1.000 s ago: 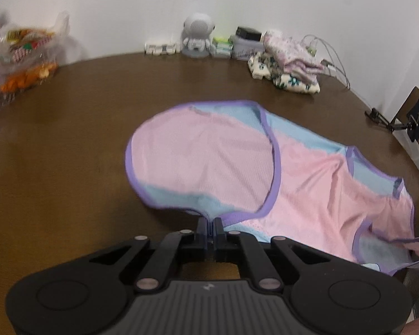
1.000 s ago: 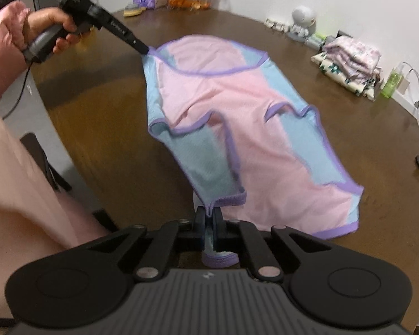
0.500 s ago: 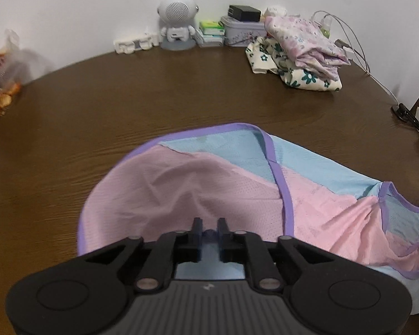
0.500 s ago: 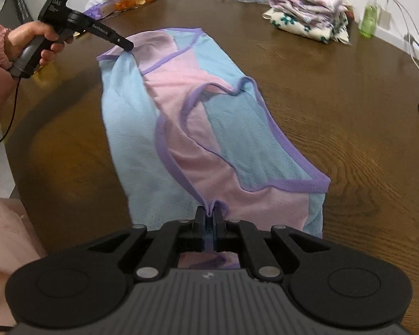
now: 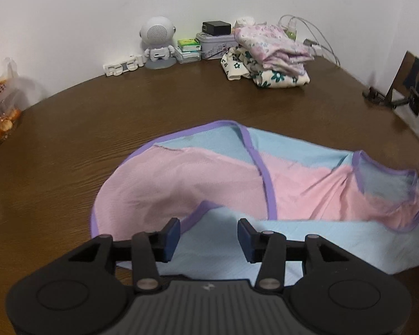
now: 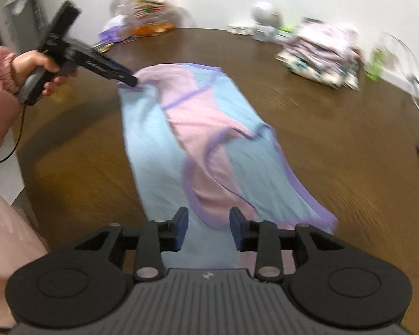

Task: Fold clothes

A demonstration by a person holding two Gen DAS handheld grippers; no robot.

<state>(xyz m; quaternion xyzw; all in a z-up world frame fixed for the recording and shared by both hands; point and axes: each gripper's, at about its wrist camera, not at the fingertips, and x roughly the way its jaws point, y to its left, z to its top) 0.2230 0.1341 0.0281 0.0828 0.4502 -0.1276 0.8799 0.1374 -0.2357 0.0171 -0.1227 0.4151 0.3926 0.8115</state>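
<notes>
A pink and light-blue garment with purple trim (image 5: 209, 184) lies folded lengthwise on the brown round table (image 5: 69, 128); it also shows in the right wrist view (image 6: 209, 145). My left gripper (image 5: 208, 233) is open, its jaws apart just above the near blue folded edge. In the right wrist view the left gripper (image 6: 130, 79) sits at the garment's far end. My right gripper (image 6: 208, 230) is open and empty over the garment's near end.
A stack of folded floral clothes (image 5: 268, 55) sits at the table's back, beside a white robot-shaped speaker (image 5: 157, 44), small boxes (image 5: 188, 50) and cables. A bag of snacks (image 5: 0, 117) lies at the left edge. A black clamp (image 5: 377, 97) sits at the right edge.
Both grippers were shut on the garment's edge and carried it over into a fold; both have now opened and let it go. The garment lies narrower.
</notes>
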